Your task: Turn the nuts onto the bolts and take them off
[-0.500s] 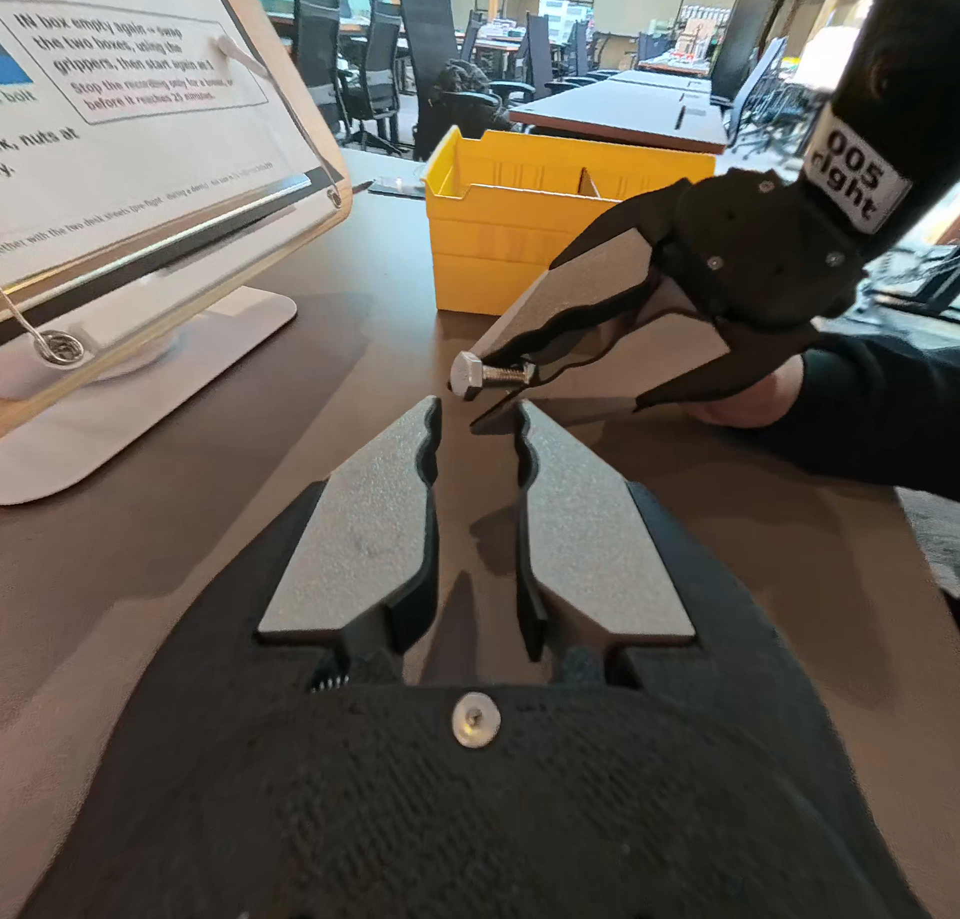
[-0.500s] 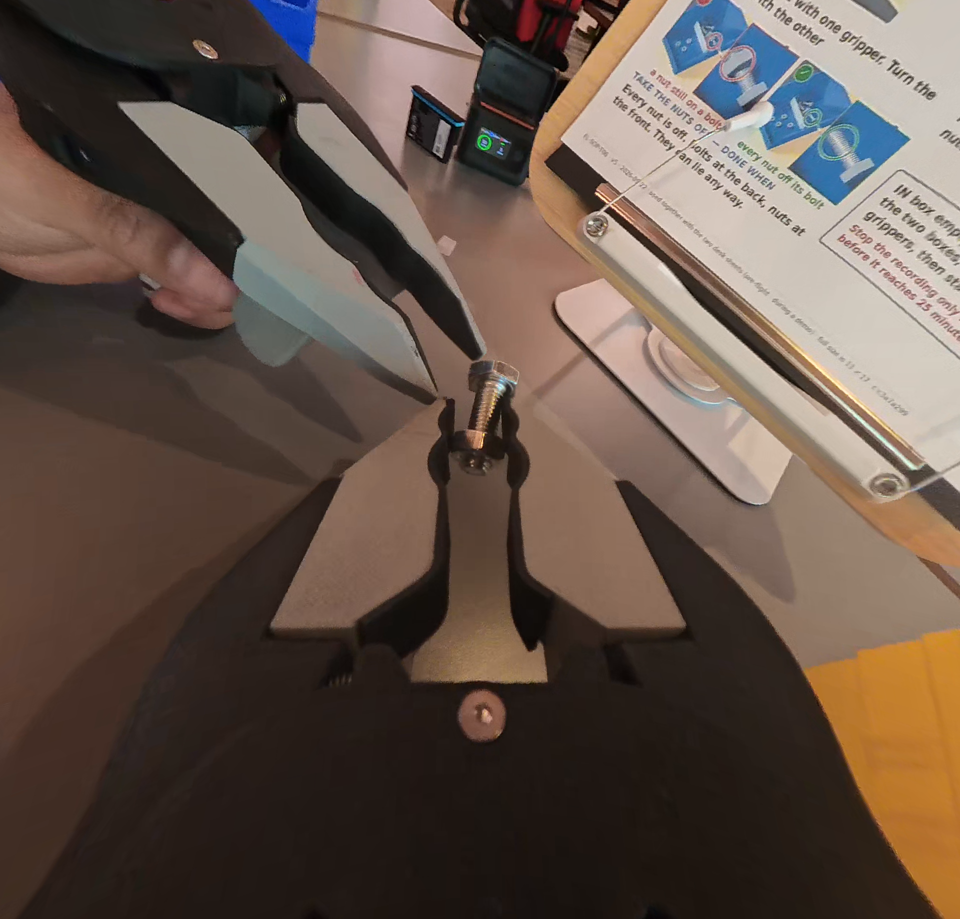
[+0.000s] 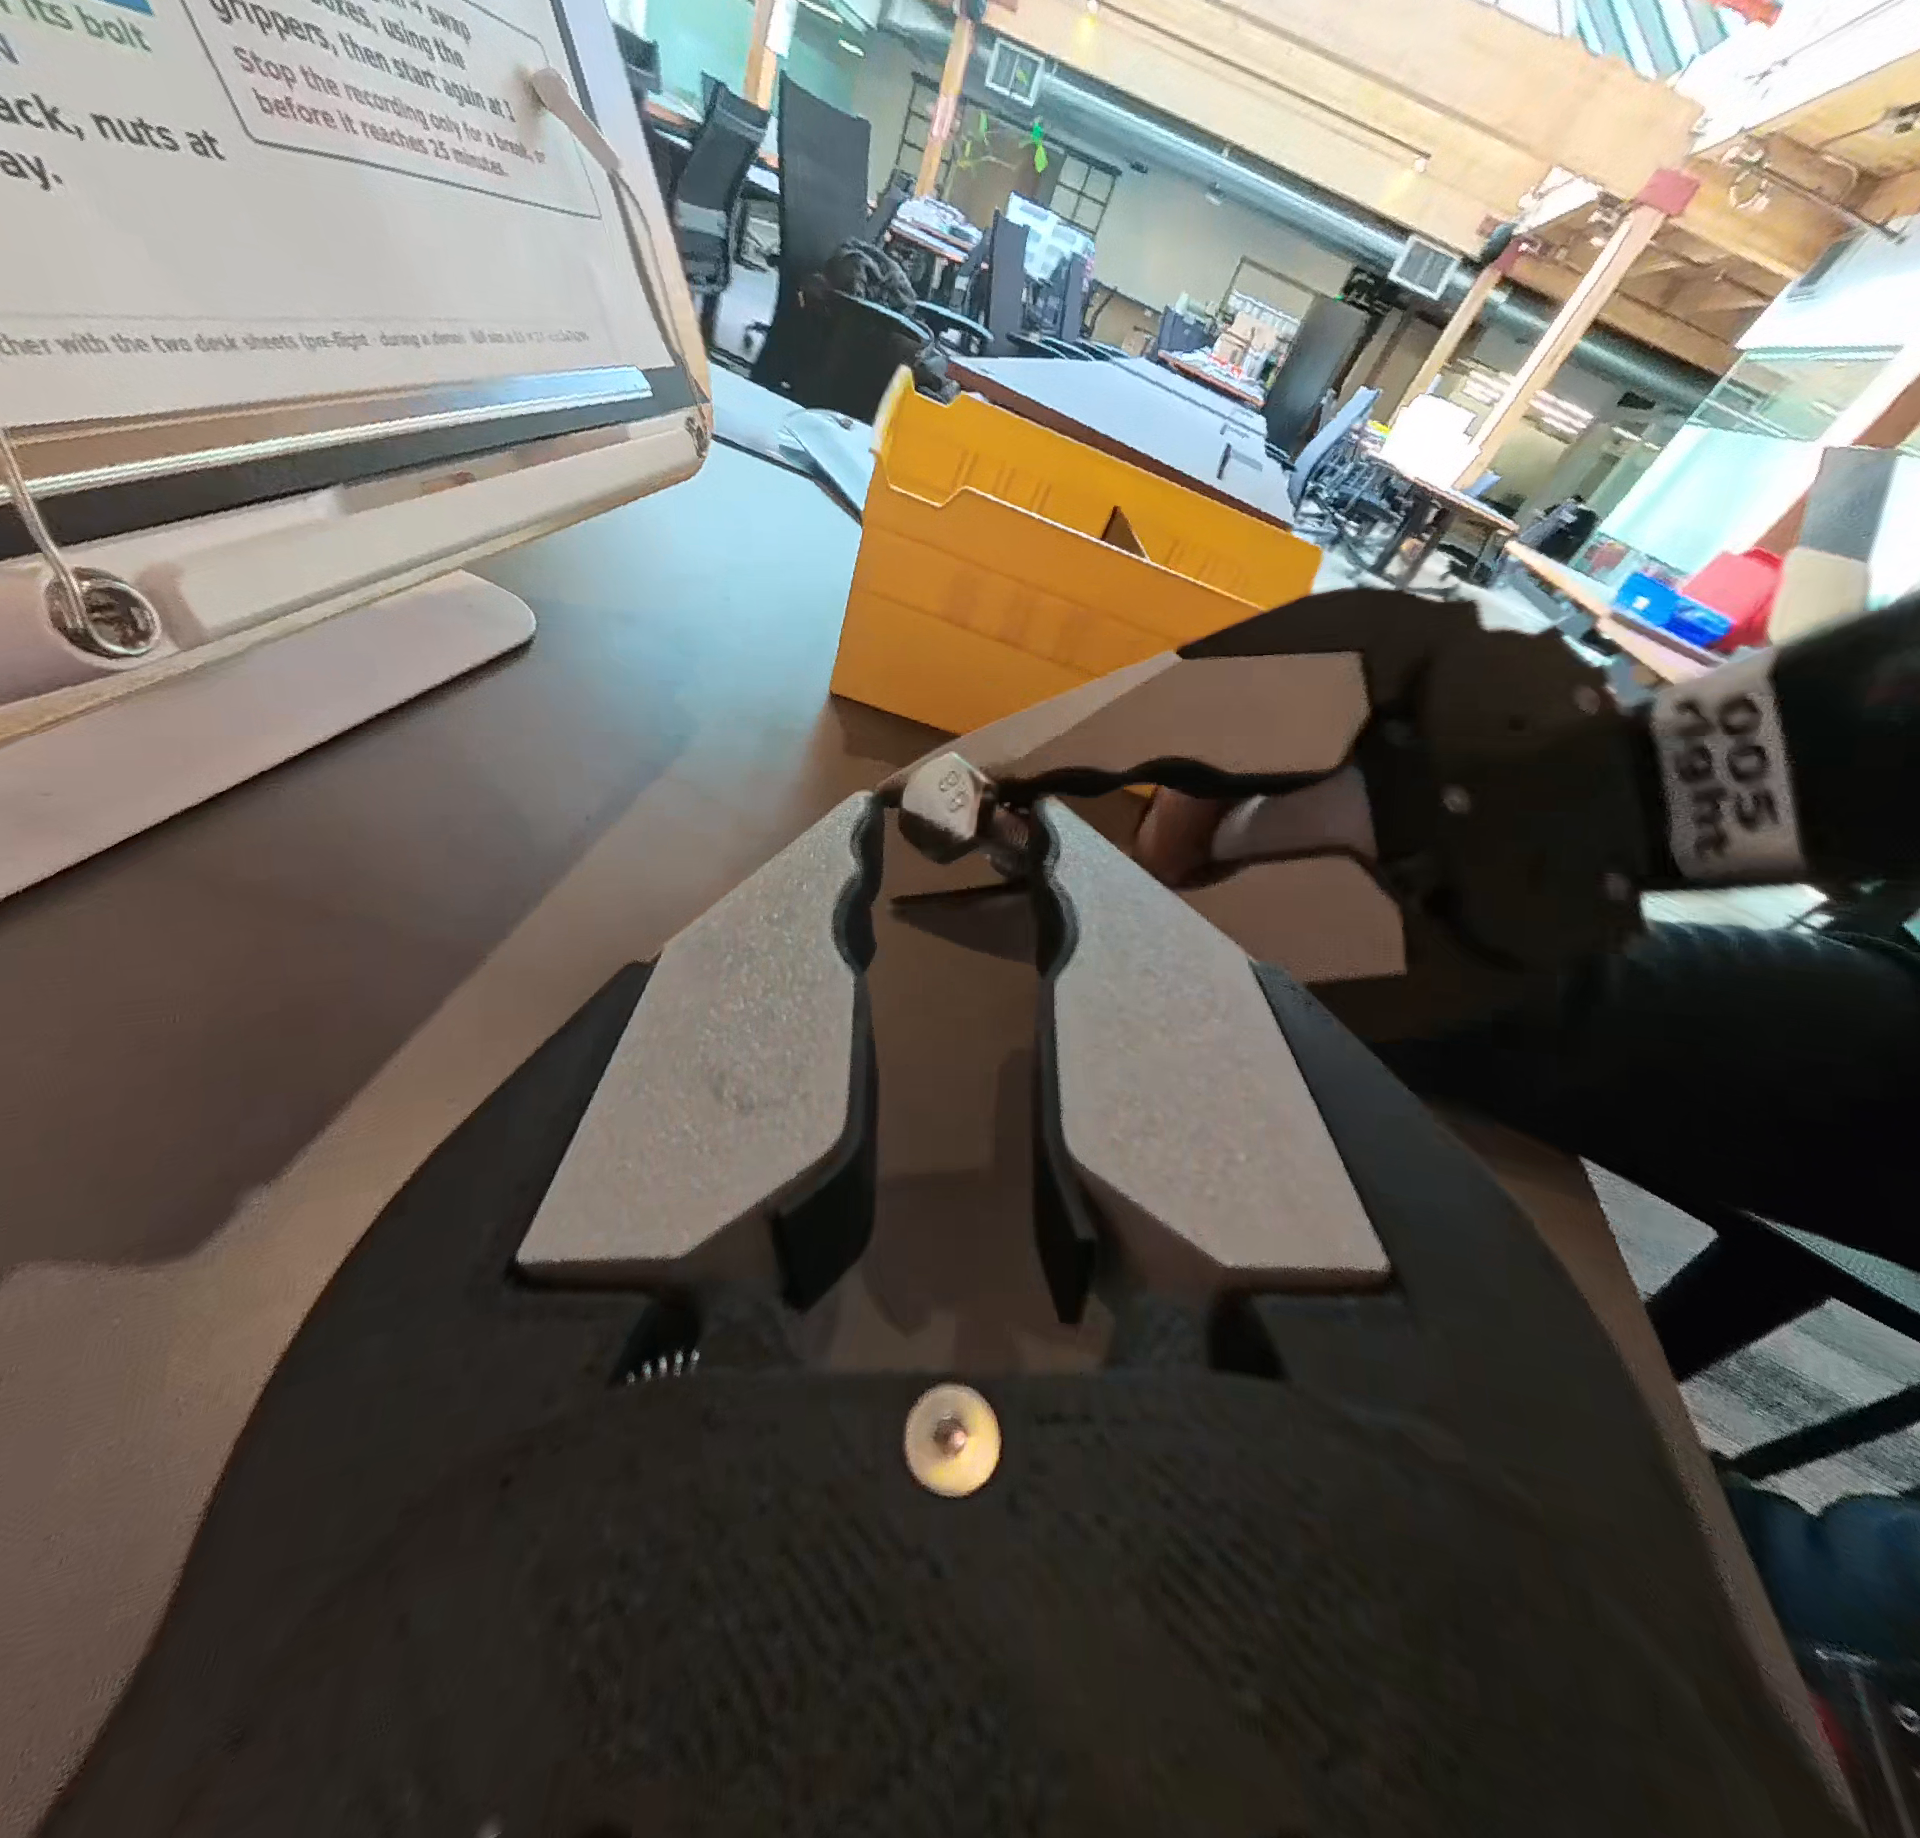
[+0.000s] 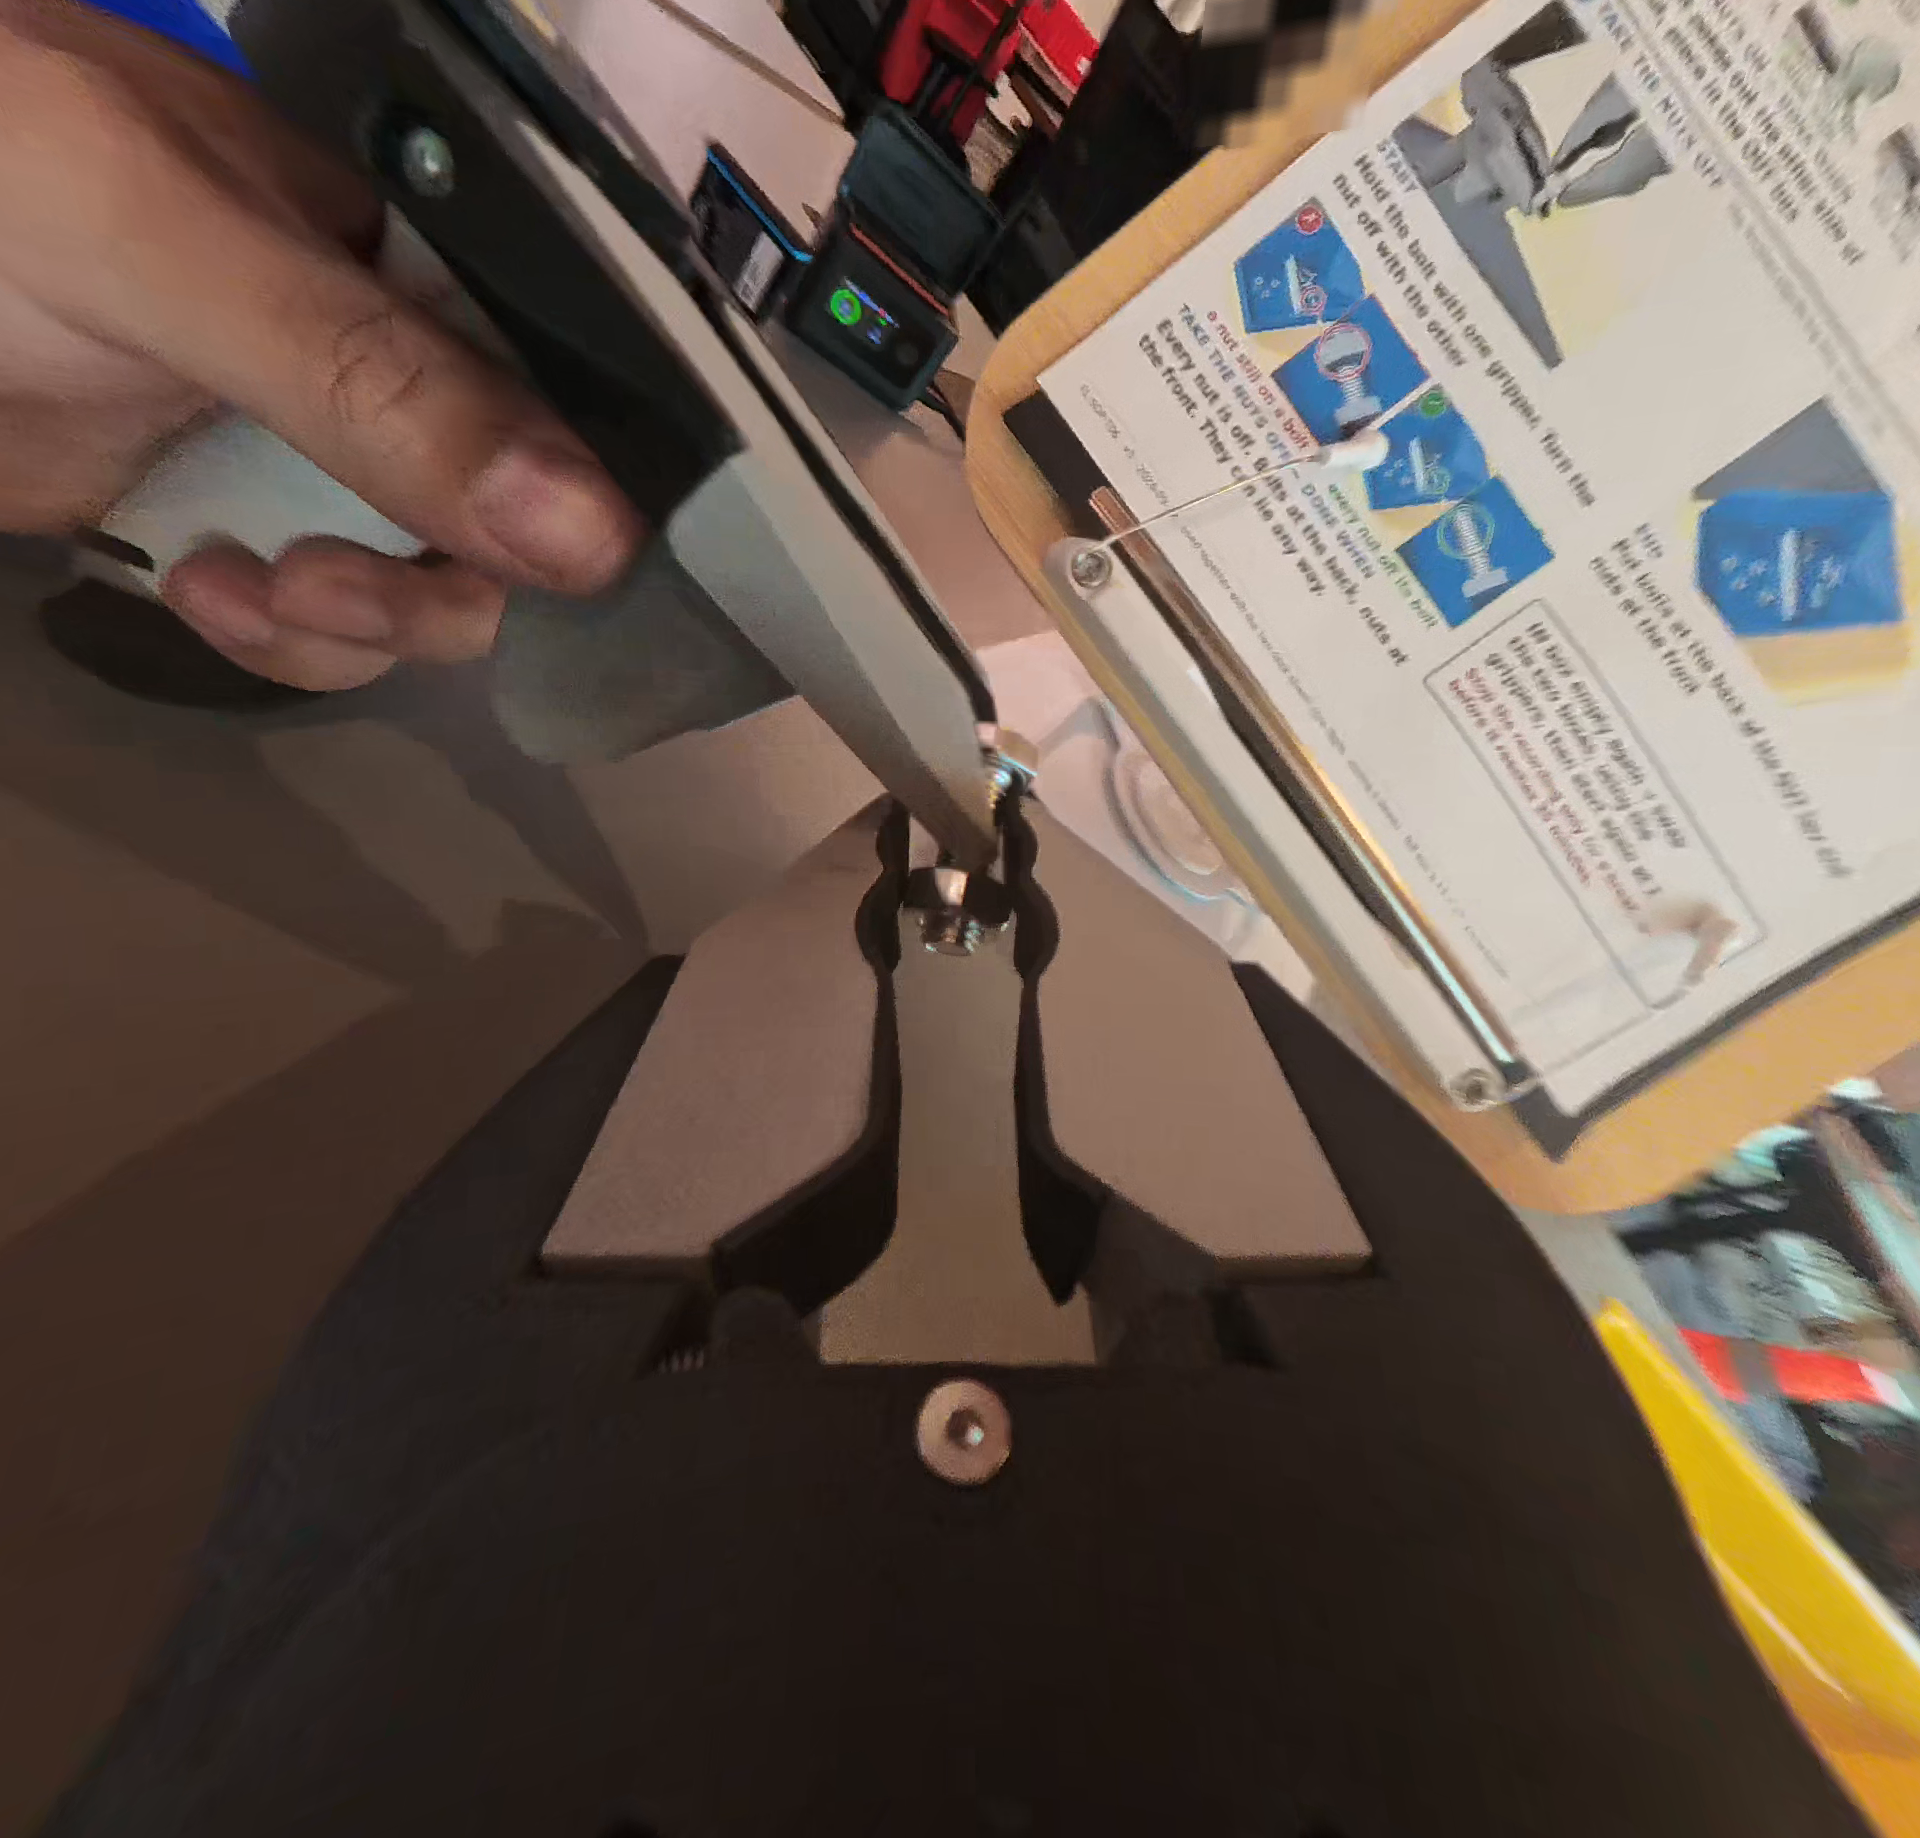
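A steel bolt (image 3: 940, 812) is held level above the brown table (image 3: 416, 905). My right gripper (image 4: 956, 853) is shut on the nut (image 4: 951, 921) threaded on the bolt's end. It reaches in from the right in the left wrist view (image 3: 1003, 796). My left gripper (image 3: 958, 827) is open, with its tips on either side of the bolt's hex head and a gap still showing. In the right wrist view the left gripper (image 4: 987, 801) comes down from the upper left, held by a hand (image 4: 260, 386), and the bolt head (image 4: 1013, 749) peeks out beside its tip.
A yellow bin (image 3: 1039, 604) stands just behind the grippers and shows at the lower right of the right wrist view (image 4: 1766, 1632). An instruction sheet on a wooden stand (image 3: 312, 230) is on the left. A small black device with a screen (image 4: 873, 323) sits farther back. My two grippers' fingertips are within a few centimetres of each other.
My left gripper has moved forward, so its tips now straddle the bolt head instead of stopping short of it. Its opening looks unchanged. The right gripper still holds the nut.
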Demonstrator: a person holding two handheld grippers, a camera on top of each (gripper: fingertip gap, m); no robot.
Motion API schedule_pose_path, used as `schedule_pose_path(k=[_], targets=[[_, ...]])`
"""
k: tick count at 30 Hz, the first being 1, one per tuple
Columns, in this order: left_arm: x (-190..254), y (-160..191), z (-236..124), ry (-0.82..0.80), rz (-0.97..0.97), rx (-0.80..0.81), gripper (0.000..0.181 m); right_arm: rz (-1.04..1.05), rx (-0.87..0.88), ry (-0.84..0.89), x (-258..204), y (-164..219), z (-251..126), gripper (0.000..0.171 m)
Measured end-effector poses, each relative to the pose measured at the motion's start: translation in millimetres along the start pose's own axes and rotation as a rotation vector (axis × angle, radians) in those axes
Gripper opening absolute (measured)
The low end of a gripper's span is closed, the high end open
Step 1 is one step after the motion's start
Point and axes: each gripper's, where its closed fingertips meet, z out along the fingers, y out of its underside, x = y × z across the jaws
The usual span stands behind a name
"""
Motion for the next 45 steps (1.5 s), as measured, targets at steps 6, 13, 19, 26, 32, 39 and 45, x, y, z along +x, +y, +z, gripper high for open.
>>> schedule_pose_path(k=[6,13,19,26,32,39,45], targets=[[1.2,-0.4,-7.2,-0.063,0.092,-0.005,0.022,-0.062,-0.028,0.088,-1.5,-4.7,0.3,0.015],[-6.1,-1.4,-13.7,-0.197,0.241,-0.014,0.016,0.027,-0.040,0.016,-9.4,0.6,-0.4,0.015],[-11.9,-7.0,-20.7,-0.271,0.315,0.002,0.016,0.108,-0.033,-0.046,-12.8,3.1,-2.4,0.020],[-24.1,-2.2,-26.9,-0.356,0.366,-0.039,0.016,0.259,-0.017,-0.140,-13.1,9.0,-5.3,0.021],[-25.1,11.0,-21.9,-0.389,0.457,-0.147,0.016,0.378,0.002,-0.184,-8.5,12.9,-8.7,0.022],[-21.2,18.9,-16.6,-0.385,0.515,-0.198,0.016,0.438,0.014,-0.216,-7.0,14.5,-10.2,0.022],[-22.0,21.8,-16.0,-0.389,0.526,-0.219,0.016,0.451,0.014,-0.219,-5.9,15.3,-10.2,0.022]])
